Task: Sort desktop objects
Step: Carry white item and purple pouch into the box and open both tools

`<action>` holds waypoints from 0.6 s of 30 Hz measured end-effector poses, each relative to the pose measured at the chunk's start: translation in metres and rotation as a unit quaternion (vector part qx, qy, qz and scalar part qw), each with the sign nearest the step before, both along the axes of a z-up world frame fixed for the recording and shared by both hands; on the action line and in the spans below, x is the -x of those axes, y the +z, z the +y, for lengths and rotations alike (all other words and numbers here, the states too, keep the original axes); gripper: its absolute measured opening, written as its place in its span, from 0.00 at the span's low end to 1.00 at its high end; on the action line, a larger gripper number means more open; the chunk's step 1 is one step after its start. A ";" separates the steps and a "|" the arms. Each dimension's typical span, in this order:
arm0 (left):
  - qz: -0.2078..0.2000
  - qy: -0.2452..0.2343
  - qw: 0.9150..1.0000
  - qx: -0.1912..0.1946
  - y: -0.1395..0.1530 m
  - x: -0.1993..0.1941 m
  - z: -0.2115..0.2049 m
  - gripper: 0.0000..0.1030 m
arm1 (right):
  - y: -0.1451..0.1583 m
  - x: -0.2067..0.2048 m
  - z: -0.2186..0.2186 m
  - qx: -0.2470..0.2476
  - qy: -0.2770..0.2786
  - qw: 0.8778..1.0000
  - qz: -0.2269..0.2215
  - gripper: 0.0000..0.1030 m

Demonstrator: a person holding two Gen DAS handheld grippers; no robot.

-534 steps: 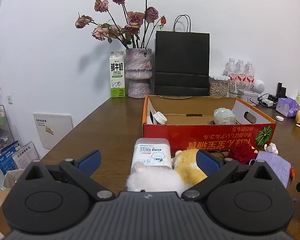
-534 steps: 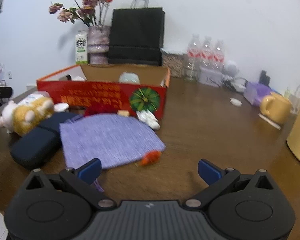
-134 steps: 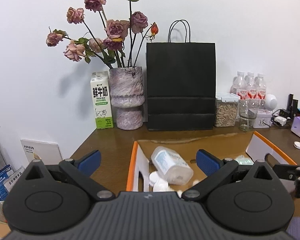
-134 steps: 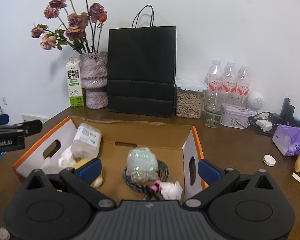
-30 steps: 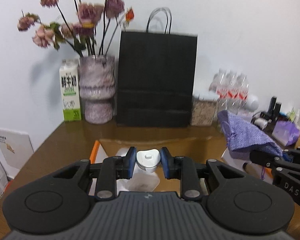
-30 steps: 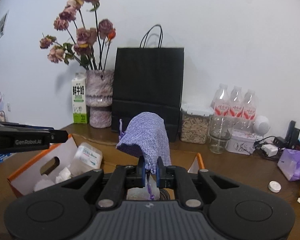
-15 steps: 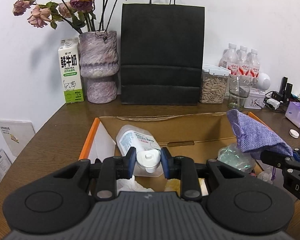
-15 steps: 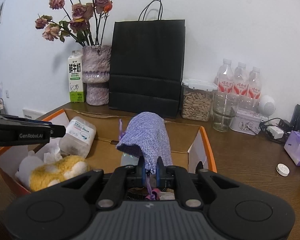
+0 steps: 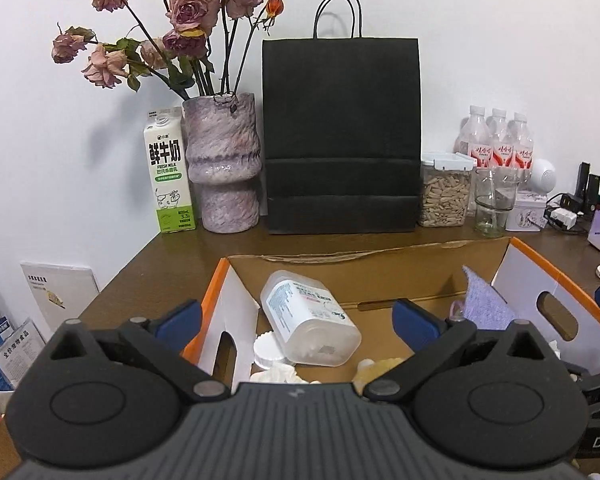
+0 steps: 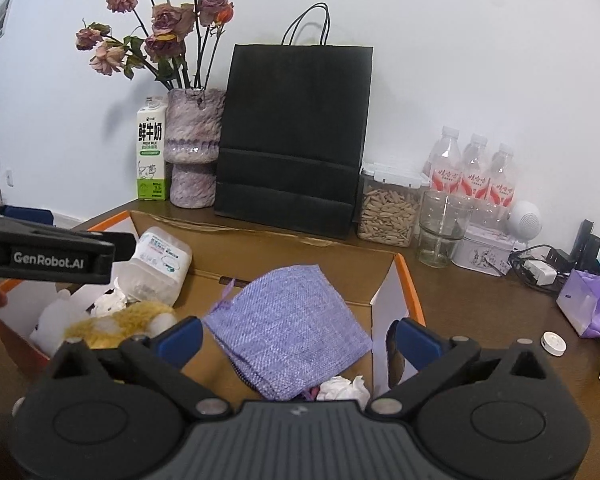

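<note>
Both grippers' fingers are swinging apart, gripping nothing: left gripper (image 9: 296,320) over the bottle (image 9: 310,316), right gripper (image 10: 296,338) over the pouch (image 10: 288,324), both in the box (image 10: 404,276), pouch at the bottle's 3 o'clock.

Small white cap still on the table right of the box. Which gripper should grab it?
Right, probably. The white cap lies just beyond the right gripper, whose opening jaws hold nothing. The left gripper hangs over the box's far side.
</note>
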State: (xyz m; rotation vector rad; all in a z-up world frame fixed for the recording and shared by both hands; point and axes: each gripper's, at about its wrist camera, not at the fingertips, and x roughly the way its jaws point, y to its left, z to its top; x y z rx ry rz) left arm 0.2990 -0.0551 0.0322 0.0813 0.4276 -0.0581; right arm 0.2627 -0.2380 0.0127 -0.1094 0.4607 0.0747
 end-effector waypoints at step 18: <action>-0.008 -0.002 1.000 0.000 0.000 0.007 -0.004 1.00 | 0.003 0.004 0.002 0.008 -0.011 1.000 -0.003 1.00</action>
